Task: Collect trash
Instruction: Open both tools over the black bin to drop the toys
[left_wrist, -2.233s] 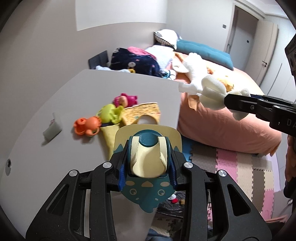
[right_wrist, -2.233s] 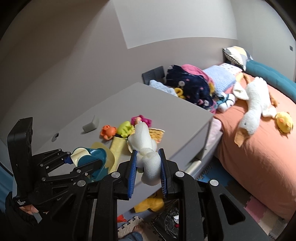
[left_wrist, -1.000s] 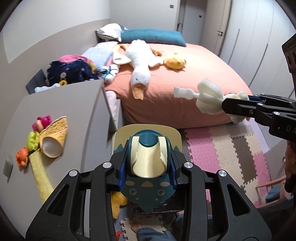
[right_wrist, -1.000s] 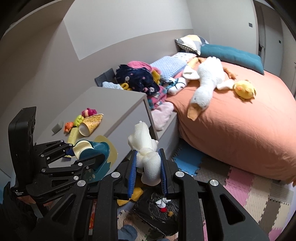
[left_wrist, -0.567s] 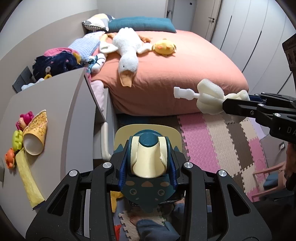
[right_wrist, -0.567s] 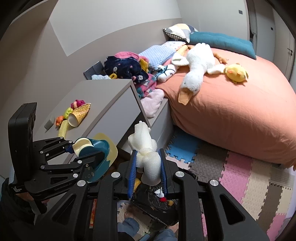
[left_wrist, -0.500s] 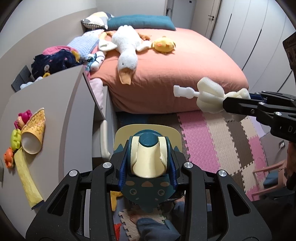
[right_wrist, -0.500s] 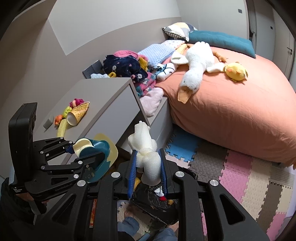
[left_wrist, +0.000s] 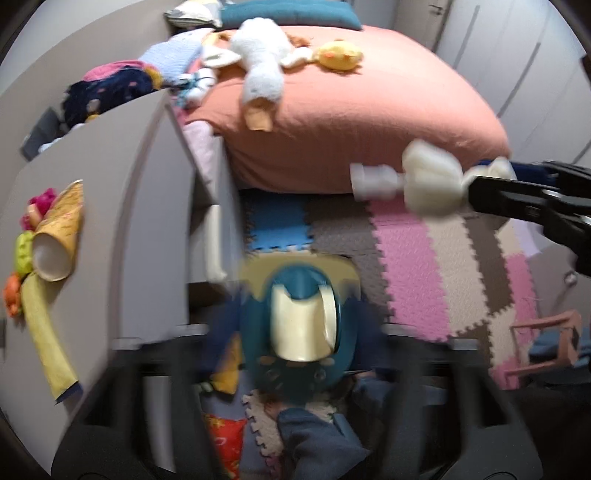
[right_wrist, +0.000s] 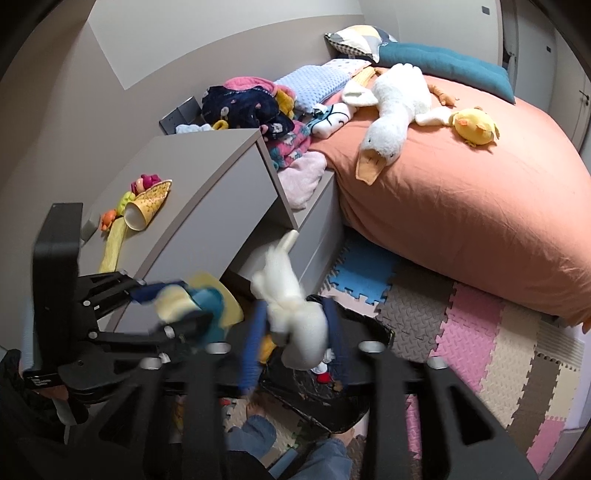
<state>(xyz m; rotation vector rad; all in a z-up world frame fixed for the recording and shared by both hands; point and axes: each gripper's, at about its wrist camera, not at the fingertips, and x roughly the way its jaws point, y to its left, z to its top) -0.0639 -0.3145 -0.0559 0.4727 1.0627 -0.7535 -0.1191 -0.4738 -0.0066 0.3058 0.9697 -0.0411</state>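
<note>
Both views are motion-blurred. My left gripper (left_wrist: 299, 332) has its jaws opening wide. A teal and cream cup-like piece (left_wrist: 301, 325) hangs loose between them with no pad pressing on it. My right gripper (right_wrist: 293, 332) also has its jaws opening. Its blue pads (right_wrist: 251, 343) stand off a tilted white foam piece (right_wrist: 291, 314). A black trash bag (right_wrist: 351, 398) lies open on the floor right under both grippers. In the left wrist view, the right gripper (left_wrist: 480, 177) and the foam piece (left_wrist: 428, 184) show at the right. The left gripper (right_wrist: 173, 310) shows at the left of the right wrist view.
A grey dresser (right_wrist: 207, 184) at the left carries a yellow paper cone (right_wrist: 147, 206), small toys and a yellow strip. An orange bed (right_wrist: 461, 192) with a plush goose (right_wrist: 391, 110) fills the right. Foam puzzle mats (right_wrist: 480, 332) cover the floor. A person's legs (right_wrist: 317, 458) are beside the bag.
Both grippers have sunk toward the bag and tipped downward. Both pairs of jaws have spread, letting go of the teal piece and the foam piece, which now sit loose and tilted.
</note>
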